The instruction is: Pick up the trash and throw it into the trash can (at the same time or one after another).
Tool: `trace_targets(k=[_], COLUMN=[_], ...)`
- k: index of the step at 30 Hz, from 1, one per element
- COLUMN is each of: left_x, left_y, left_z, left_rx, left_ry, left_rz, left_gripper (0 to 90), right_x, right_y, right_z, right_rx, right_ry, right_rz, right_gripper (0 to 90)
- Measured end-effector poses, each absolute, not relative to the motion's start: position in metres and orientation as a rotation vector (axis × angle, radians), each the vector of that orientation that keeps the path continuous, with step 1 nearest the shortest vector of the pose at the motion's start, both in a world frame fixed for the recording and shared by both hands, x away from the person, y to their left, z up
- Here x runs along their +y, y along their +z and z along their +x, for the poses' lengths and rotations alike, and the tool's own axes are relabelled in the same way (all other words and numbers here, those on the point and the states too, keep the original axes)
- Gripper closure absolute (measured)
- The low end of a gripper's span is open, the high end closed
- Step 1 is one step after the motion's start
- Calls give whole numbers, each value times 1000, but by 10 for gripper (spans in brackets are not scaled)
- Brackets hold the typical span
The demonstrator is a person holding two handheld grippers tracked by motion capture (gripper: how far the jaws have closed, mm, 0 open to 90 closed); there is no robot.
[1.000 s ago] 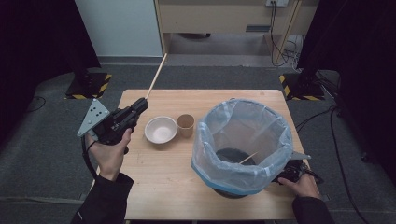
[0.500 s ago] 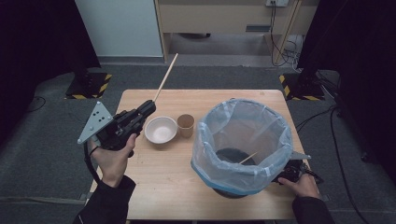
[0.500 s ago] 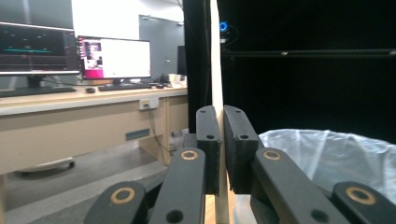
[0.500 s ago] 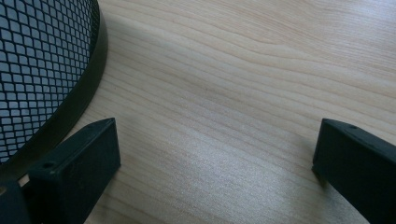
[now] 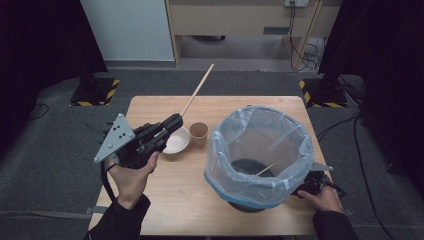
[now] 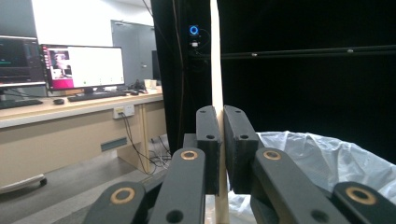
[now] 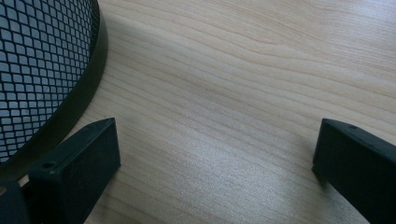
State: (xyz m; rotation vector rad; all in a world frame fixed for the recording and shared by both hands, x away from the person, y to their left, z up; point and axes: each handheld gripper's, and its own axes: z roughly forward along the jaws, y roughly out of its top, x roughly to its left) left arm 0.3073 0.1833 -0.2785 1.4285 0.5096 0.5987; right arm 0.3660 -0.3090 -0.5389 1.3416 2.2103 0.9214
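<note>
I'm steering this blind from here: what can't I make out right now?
- Lower end of the chopstick: left gripper view, hidden behind the shut fingers.
- Bin bottom: high view, veiled by the plastic liner.
- Right gripper: high view, mostly behind the bin.
- Paper cup contents: too small.

Pale tan wooden stick (image 5: pixel 197 91), plain, no markings. Black two-jaw left gripper (image 6: pixel 220 122) with brass-coloured rivets and a grey plate. Round white bowl (image 5: pixel 178 142); brown paper cup (image 5: pixel 199 134) at its 3 o'clock. Black mesh bin (image 7: pixel 32 60), square grid pattern, lined with a translucent pale blue bag (image 5: pixel 260 150). Light wood-grain table (image 5: pixel 185 200). Black right gripper (image 7: pixel 212 158).
</note>
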Motion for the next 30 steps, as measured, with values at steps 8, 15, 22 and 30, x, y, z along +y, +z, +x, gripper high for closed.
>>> trace_targets(k=[8, 15, 22, 30], left_x=[163, 138, 115, 90], left_y=[-275, -272, -272, -276], left_z=[307, 311, 316, 324], left_rx=[468, 439, 417, 403], left_ry=[558, 519, 490, 456], left_rz=[1428, 1423, 1438, 1463], left_gripper=[851, 851, 851, 851], right_x=[-309, -309, -309, -309], right_y=[-539, -539, -539, -539], right_z=[366, 366, 366, 366], right_rx=[2210, 2210, 2210, 2210], right_ry=[922, 922, 922, 922], right_rz=[1344, 1344, 1344, 1344], right_gripper=[9, 9, 9, 9])
